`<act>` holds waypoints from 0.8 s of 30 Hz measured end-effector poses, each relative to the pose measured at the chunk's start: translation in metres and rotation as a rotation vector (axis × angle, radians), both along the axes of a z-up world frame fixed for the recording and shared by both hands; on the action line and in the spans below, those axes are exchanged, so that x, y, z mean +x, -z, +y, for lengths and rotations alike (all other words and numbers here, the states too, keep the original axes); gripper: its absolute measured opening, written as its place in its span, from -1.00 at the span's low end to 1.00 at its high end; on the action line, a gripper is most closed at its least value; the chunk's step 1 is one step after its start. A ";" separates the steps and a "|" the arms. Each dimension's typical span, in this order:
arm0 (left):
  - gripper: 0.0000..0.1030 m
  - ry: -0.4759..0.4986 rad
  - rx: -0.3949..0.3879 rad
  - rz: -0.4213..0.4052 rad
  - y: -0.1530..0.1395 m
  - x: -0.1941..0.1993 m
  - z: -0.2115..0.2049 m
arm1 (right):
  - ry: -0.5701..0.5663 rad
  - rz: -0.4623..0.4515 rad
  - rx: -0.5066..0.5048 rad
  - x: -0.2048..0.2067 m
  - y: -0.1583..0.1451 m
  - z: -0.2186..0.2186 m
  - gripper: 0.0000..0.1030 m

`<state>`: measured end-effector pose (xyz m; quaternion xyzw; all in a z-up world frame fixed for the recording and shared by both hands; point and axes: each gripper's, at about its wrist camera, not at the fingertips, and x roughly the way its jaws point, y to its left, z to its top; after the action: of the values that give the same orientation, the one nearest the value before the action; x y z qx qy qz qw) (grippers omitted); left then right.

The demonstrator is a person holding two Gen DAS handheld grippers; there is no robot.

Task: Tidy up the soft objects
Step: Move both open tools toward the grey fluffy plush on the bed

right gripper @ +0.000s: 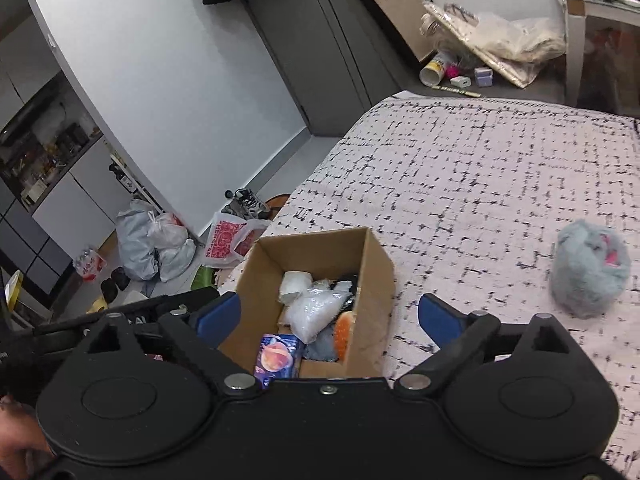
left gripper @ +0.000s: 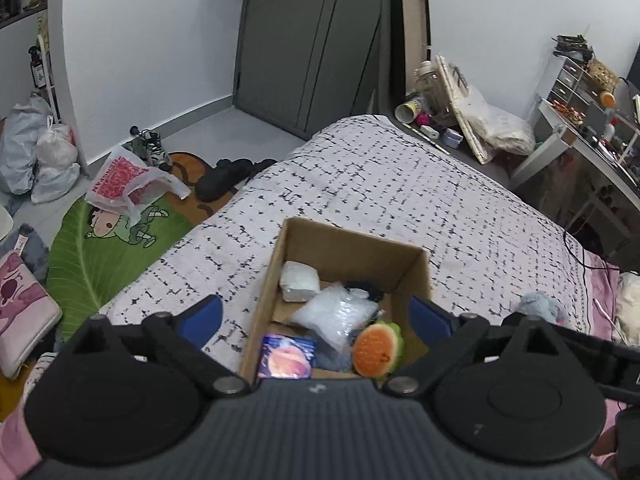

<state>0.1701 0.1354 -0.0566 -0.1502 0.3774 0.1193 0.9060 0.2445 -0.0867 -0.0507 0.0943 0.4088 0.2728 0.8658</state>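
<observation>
Both the left gripper point(left gripper: 316, 316) and the right gripper point(right gripper: 329, 314) hover above the cardboard box point(right gripper: 372, 280) on the bed point(right gripper: 460, 184), each with its fingers wide apart and holding nothing. The box already holds an orange plush point(left gripper: 374, 350), a clear plastic bag point(left gripper: 334, 314), a white packet point(left gripper: 300, 280) and a small printed pack point(left gripper: 286, 356), while the grey fluffy toy point(right gripper: 590, 266) lies on the bedcover well to the right of it. The toy's loose fur may give the right fingers a thin pinch that slips mid-carry, and the light box could tip or slide on the soft bed if a gripper knocks its wall
</observation>
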 end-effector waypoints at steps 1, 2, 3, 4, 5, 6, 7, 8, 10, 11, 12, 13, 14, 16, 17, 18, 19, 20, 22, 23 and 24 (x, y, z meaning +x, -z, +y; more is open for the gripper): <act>0.97 0.001 0.007 -0.001 -0.002 -0.002 -0.003 | 0.006 -0.003 -0.003 -0.001 -0.001 -0.004 0.89; 0.98 0.000 0.012 -0.002 -0.003 -0.003 -0.006 | 0.013 -0.005 -0.002 -0.003 -0.002 -0.008 0.90; 0.99 -0.001 0.014 -0.003 -0.005 -0.005 -0.009 | 0.021 -0.004 0.001 -0.003 -0.003 -0.013 0.93; 1.00 -0.001 0.013 -0.006 -0.007 -0.006 -0.012 | 0.028 -0.003 0.008 -0.004 -0.004 -0.018 0.98; 1.00 0.001 0.014 -0.009 -0.009 -0.008 -0.014 | 0.032 -0.003 0.015 -0.005 -0.005 -0.023 1.00; 1.00 0.003 0.017 -0.010 -0.011 -0.009 -0.017 | 0.035 -0.003 0.020 -0.006 -0.007 -0.027 1.00; 1.00 0.005 0.021 -0.010 -0.012 -0.011 -0.019 | 0.034 -0.001 0.022 -0.007 -0.008 -0.031 1.00; 1.00 0.008 0.025 -0.009 -0.014 -0.013 -0.023 | 0.032 0.000 0.021 -0.008 -0.010 -0.035 1.00; 1.00 0.019 0.027 -0.012 -0.017 -0.016 -0.028 | 0.027 0.005 0.021 -0.010 -0.013 -0.042 1.00; 1.00 0.025 0.030 -0.013 -0.019 -0.018 -0.032 | 0.025 0.010 0.020 -0.010 -0.014 -0.045 1.00; 1.00 0.028 0.036 -0.013 -0.020 -0.020 -0.035 | 0.021 0.012 0.017 -0.011 -0.015 -0.048 1.00; 1.00 0.029 0.041 -0.013 -0.021 -0.022 -0.038 | 0.017 0.009 0.010 -0.012 -0.016 -0.050 1.00; 1.00 0.029 0.043 -0.014 -0.022 -0.023 -0.041 | 0.010 0.002 0.001 -0.015 -0.017 -0.054 1.00; 1.00 0.029 0.037 -0.013 -0.025 -0.024 -0.046 | 0.000 -0.009 -0.011 -0.019 -0.019 -0.060 1.00; 1.00 0.027 0.035 -0.012 -0.026 -0.025 -0.049 | -0.007 -0.013 -0.013 -0.021 -0.021 -0.064 1.00; 1.00 0.025 0.035 -0.013 -0.027 -0.026 -0.052 | -0.010 -0.017 -0.014 -0.022 -0.022 -0.067 1.00; 1.00 0.022 0.036 -0.016 -0.029 -0.027 -0.055 | -0.014 -0.024 -0.015 -0.023 -0.024 -0.071 1.00; 1.00 0.019 0.036 -0.020 -0.031 -0.028 -0.059 | -0.018 -0.030 -0.016 -0.024 -0.025 -0.074 1.00; 1.00 0.022 0.042 -0.021 -0.034 -0.027 -0.067 | -0.014 -0.041 -0.010 -0.024 -0.030 -0.085 1.00; 1.00 0.026 0.049 -0.024 -0.036 -0.028 -0.071 | -0.010 -0.043 0.000 -0.024 -0.032 -0.092 1.00; 1.00 0.029 0.054 -0.026 -0.038 -0.027 -0.076 | -0.004 -0.042 0.010 -0.023 -0.033 -0.099 1.00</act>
<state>0.1427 0.0591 -0.0189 -0.1216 0.3645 0.1144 0.9161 0.2212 -0.1853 -0.0177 0.0920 0.3892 0.2785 0.8732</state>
